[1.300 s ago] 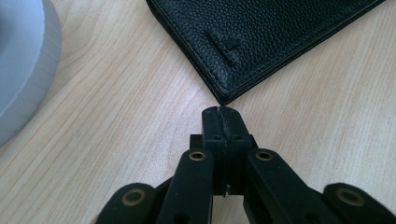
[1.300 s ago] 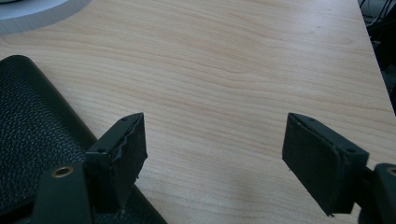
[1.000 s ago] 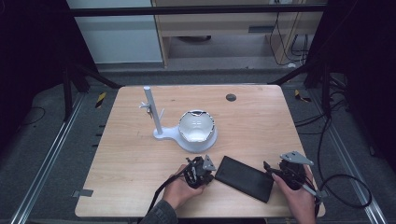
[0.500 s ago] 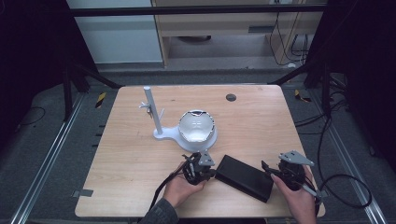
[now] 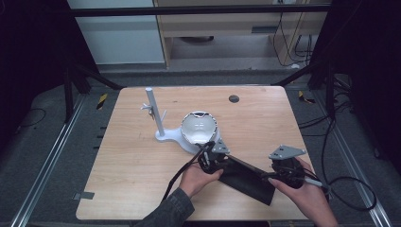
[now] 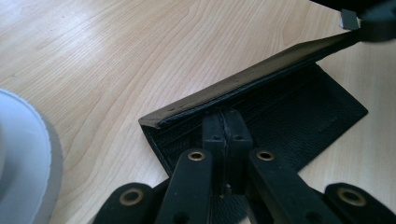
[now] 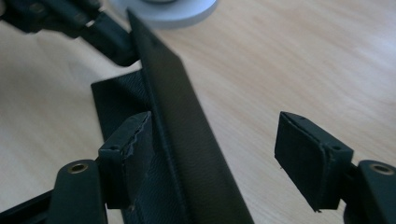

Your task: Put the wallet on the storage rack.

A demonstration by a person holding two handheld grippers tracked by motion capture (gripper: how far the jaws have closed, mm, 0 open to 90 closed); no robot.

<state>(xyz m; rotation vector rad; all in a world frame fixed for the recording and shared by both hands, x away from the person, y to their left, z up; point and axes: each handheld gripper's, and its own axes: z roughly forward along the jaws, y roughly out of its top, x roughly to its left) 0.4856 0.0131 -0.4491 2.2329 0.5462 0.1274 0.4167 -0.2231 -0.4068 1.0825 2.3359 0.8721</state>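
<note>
A black leather wallet lies near the table's front edge with its upper flap lifted off the lower half. My left gripper is shut on the flap's edge at the wallet's left end. At the right end, my right gripper is open. Its jaws have just been closing, and the raised flap stands between them, against the left pad and well apart from the right pad.
A white stand with an upright pole and a white bowl sits just behind the left gripper. A small dark disc lies at the back of the wooden table. Cables trail from both grippers.
The wallet's upper flap has lifted off the lower half. Both hands have risen, and the left gripper has shifted toward the bowl.
</note>
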